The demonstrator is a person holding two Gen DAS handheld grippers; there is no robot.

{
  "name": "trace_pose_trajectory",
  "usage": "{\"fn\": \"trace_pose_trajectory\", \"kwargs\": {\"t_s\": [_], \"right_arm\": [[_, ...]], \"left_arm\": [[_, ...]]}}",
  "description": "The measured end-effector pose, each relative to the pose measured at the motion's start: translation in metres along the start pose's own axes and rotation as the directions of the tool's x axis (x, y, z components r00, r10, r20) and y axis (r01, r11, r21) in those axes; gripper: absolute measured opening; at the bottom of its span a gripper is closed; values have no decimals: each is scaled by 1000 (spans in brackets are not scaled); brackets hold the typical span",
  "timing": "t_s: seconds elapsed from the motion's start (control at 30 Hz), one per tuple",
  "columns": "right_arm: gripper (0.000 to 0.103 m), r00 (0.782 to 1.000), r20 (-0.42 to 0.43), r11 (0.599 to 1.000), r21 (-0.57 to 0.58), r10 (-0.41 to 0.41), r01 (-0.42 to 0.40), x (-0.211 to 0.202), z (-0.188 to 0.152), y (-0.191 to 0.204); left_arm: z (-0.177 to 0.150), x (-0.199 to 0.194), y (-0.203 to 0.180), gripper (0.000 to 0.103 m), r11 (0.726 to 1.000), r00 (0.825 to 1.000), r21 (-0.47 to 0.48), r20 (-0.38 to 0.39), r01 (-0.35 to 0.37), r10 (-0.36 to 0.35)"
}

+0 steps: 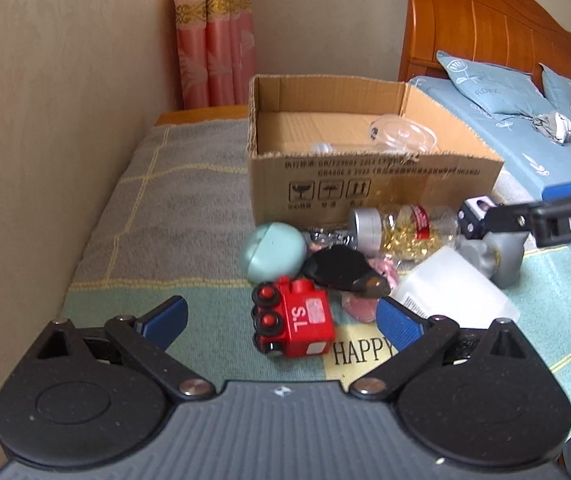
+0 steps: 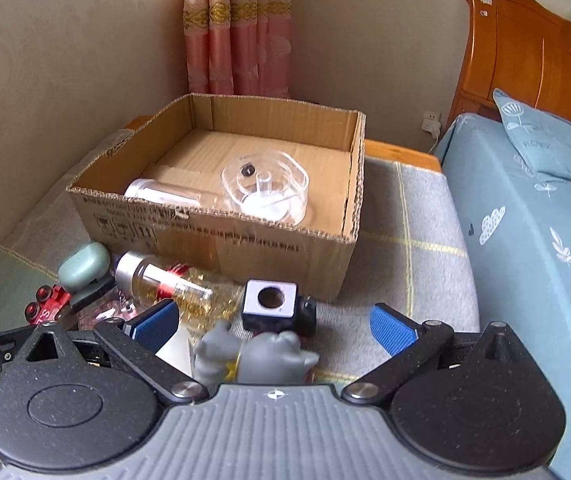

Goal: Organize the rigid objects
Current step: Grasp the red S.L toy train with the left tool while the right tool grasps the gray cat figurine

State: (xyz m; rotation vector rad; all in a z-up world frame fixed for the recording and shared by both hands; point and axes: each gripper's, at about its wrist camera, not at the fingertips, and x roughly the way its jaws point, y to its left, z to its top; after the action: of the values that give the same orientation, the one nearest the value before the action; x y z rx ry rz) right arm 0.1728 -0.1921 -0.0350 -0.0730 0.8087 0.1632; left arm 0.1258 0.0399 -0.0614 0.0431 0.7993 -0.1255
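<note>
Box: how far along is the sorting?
Done: two clear containers lie in the box, a round tub and a tube. In hand: nothing; both grippers, left and right, are open. Left: the pile in front, including the red train, green case, bottle and cube.

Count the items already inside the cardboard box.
2. A clear round container sits toward the right side of the cardboard box; a clear tube lies at its left against the near wall. That wall may hide more.
</note>
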Motion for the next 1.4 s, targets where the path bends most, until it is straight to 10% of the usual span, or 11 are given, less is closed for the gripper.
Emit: {"fn": "trace_pose_trajectory", "kwargs": {"t_s": [1.23, 1.4], "right_arm": [[103, 1000, -15, 997, -81, -2, 0, 15, -53, -13], [103, 1000, -1, 993, -118, 1, -1, 17, -50, -10]], "left_arm": [[-20, 50, 19, 102, 996, 996, -60, -49, -72, 69], [-17, 50, 8, 89, 998, 998, -15, -17, -56, 56]]}}
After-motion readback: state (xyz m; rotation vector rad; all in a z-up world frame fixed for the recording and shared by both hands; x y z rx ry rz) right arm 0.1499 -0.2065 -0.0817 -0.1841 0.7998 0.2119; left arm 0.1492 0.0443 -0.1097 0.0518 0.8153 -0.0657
